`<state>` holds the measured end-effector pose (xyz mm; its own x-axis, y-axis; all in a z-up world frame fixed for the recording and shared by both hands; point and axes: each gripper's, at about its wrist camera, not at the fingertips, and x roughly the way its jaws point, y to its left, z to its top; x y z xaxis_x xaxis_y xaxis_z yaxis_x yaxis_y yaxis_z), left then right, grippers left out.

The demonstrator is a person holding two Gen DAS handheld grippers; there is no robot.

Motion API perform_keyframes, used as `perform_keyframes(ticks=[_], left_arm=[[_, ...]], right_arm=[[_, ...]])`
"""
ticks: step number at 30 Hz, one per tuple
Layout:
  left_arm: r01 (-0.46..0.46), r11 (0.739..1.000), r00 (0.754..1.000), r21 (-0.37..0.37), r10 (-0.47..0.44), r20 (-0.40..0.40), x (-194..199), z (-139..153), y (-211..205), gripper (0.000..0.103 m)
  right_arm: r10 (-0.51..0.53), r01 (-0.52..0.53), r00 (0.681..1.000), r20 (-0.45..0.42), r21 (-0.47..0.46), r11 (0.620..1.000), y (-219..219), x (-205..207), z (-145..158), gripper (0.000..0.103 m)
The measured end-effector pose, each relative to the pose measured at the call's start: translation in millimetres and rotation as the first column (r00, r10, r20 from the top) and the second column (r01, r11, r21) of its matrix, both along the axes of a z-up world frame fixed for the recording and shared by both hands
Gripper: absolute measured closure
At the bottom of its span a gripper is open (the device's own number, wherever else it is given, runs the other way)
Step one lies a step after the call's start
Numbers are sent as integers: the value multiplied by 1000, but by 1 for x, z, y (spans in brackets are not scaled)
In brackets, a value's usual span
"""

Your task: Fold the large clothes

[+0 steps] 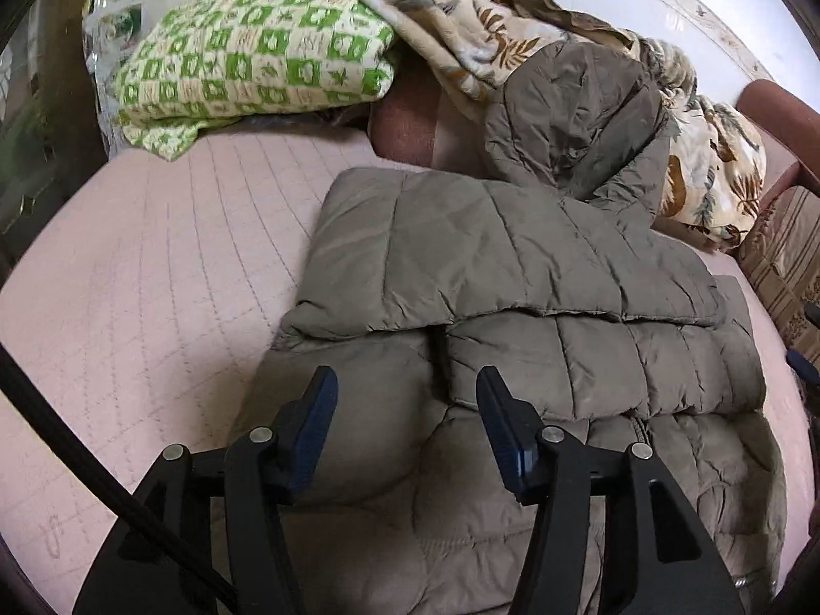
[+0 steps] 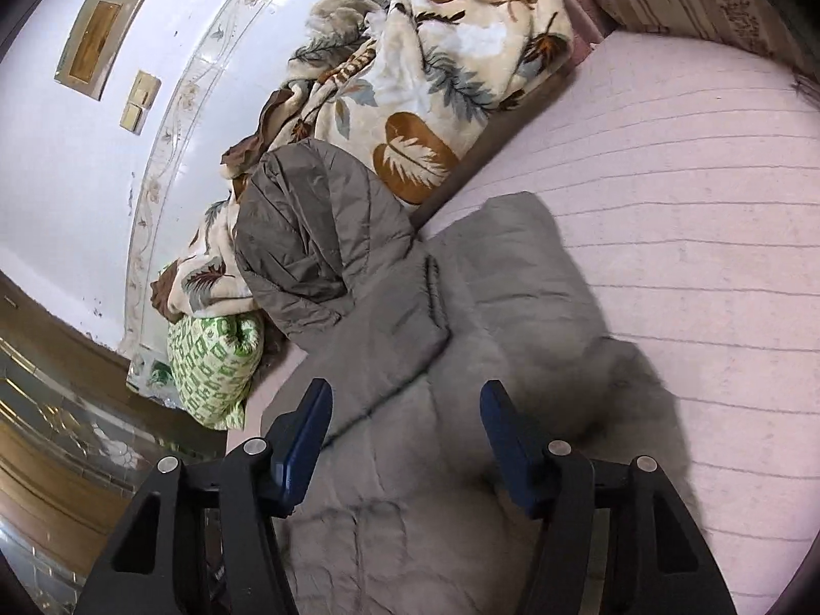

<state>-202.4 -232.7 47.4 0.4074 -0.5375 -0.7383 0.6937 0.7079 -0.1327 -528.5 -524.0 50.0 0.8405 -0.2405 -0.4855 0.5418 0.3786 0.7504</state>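
A pink quilted bed (image 1: 154,256) filled most of both views, running back to a pale wall (image 2: 61,164) with a patterned border. Heaped along the wall lay a leaf-print blanket (image 2: 435,66), and beside it, toward the left end of the bed in the left wrist view, a green-and-cream checked blanket (image 1: 246,61). The thing to be folded, a grey-brown padded coat (image 1: 512,256), was spread on the bed in front of these, one sleeve or side panel already laid across its body and its hood (image 2: 307,225) propped up against the leaf-print blanket. The left gripper (image 1: 407,384) hovered over the near part of the coat with its jaws standing apart at a middling width and nothing pinched between them; no pad could be seen pressing the fabric. The right gripper (image 2: 407,400) was likewise part-open above the coat's other side, empty. The likely trouble from here was the coat's puffy, slippery padding: a shallow pinch might catch only the top layer, so the panel already folded could slide or spring back open. The hood, leaning on the blanket, could also drag that blanket along if the coat were pulled.
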Motion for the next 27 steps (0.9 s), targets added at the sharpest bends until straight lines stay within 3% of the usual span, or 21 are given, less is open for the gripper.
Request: perform_keyframes(ticks=[4, 9, 11, 14, 16, 21, 24, 27], left_arm=[[13, 1000, 1000, 26, -13, 5, -3, -1, -5, 48], [6, 1000, 999, -30, -7, -36, 3, 5, 1, 47], [-4, 1000, 999, -23, 3, -35, 5, 4, 0, 47], [-8, 1000, 999, -17, 7, -51, 8, 1, -1, 47], [-12, 1000, 999, -23, 11, -53, 10, 2, 1, 47], [-35, 998, 998, -48, 33, -50, 13, 5, 7, 47], [-38, 998, 998, -46, 36, -50, 13, 5, 5, 47], [-43, 999, 998, -29, 41, -44, 12, 2, 2, 47]], right_arm=[[-12, 14, 1000, -26, 67, 998, -17, 39, -12, 38], [-33, 39, 999, -44, 149, 988, -33, 76, -35, 39], [-45, 56, 997, -69, 165, 985, -39, 88, -43, 45], [-61, 79, 993, -97, 197, 977, -49, 98, -57, 72], [-63, 81, 994, -94, 207, 975, -51, 99, -60, 80], [-81, 84, 996, -32, 90, 992, -24, 73, -23, 84], [-84, 85, 995, -44, 22, 996, -4, 56, -5, 84], [-87, 82, 977, -197, -35, 996, 3, 56, -13, 83]])
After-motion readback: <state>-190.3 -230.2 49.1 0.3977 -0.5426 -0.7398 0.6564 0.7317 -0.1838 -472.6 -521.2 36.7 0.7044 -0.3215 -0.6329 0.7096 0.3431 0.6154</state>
